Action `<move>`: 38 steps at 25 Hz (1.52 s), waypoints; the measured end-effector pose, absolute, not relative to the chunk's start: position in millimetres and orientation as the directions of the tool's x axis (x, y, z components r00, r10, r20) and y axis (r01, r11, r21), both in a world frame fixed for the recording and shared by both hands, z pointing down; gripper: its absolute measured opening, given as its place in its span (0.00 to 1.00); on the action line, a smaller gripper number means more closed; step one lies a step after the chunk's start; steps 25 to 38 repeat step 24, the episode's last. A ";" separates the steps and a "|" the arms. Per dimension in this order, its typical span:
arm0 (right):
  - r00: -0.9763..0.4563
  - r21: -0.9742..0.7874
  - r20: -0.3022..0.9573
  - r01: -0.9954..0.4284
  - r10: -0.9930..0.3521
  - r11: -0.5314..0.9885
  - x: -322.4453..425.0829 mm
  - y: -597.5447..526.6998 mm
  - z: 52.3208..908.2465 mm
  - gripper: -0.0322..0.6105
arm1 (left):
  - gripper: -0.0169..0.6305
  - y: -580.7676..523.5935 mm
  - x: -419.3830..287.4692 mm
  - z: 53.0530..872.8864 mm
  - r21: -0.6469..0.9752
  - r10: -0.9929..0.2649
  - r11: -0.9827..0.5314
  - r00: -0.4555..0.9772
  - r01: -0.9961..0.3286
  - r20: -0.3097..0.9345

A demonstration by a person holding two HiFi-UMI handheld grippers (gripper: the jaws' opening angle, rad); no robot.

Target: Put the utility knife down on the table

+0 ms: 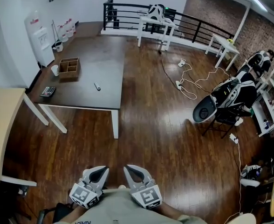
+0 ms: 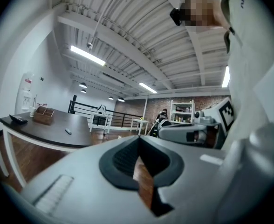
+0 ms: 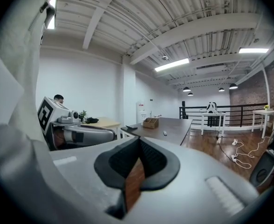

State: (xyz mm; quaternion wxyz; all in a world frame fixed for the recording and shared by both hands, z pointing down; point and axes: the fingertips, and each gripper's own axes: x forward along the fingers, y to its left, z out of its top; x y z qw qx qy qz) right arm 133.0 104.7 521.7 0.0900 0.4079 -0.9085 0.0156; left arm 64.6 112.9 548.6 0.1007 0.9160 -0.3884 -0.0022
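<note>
my left gripper: pale grey moulded shell, black ribbed pad lining | my right gripper: same grey shell, same black lining | marker cubes: white faces, black square patterns, one behind each gripper | my shirt: light grey-beige, some dark lettering

Dark brown over the bench top at ten o'clock, white down its legs. Pale grey for the utility knife there; mid-brown wood for the box, black for the calculator, white for the cup. Glossy red-brown planks across the floor. At six o'clock, light grey shells with black pads on the left tool and right tool, with black-and-white square markers on their cubes. Red-brown brick on the wall at one o'clock; black on the railing at twelve.
</note>
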 end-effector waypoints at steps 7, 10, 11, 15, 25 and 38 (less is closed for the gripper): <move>-0.649 0.022 0.178 -0.749 -0.740 0.662 125.0 99.0 521.2 0.05 | 0.03 108.7 55.7 548.6 0.172 -0.705 -0.687 0.705 -0.706 0.077; -0.651 0.027 0.180 -0.746 -0.737 0.665 117.0 96.6 521.9 0.05 | 0.03 105.7 48.5 548.6 0.172 -0.706 -0.686 0.704 -0.707 0.075; -0.650 0.025 0.182 -0.747 -0.738 0.664 115.1 96.5 522.0 0.05 | 0.03 105.4 46.6 548.1 0.172 -0.707 -0.686 0.703 -0.707 0.074; -0.645 0.024 0.192 -0.750 -0.739 0.661 110.1 95.7 522.3 0.05 | 0.03 104.4 41.7 548.5 0.182 -0.706 -0.685 0.704 -0.706 0.075; -0.624 0.016 0.209 -0.767 -0.753 0.641 106.1 89.8 525.3 0.05 | 0.03 96.7 35.3 544.2 0.199 -0.694 -0.696 0.717 -0.691 0.062; -0.624 0.016 0.209 -0.767 -0.753 0.641 106.1 89.8 525.3 0.05 | 0.03 96.7 35.3 544.2 0.199 -0.694 -0.696 0.717 -0.691 0.062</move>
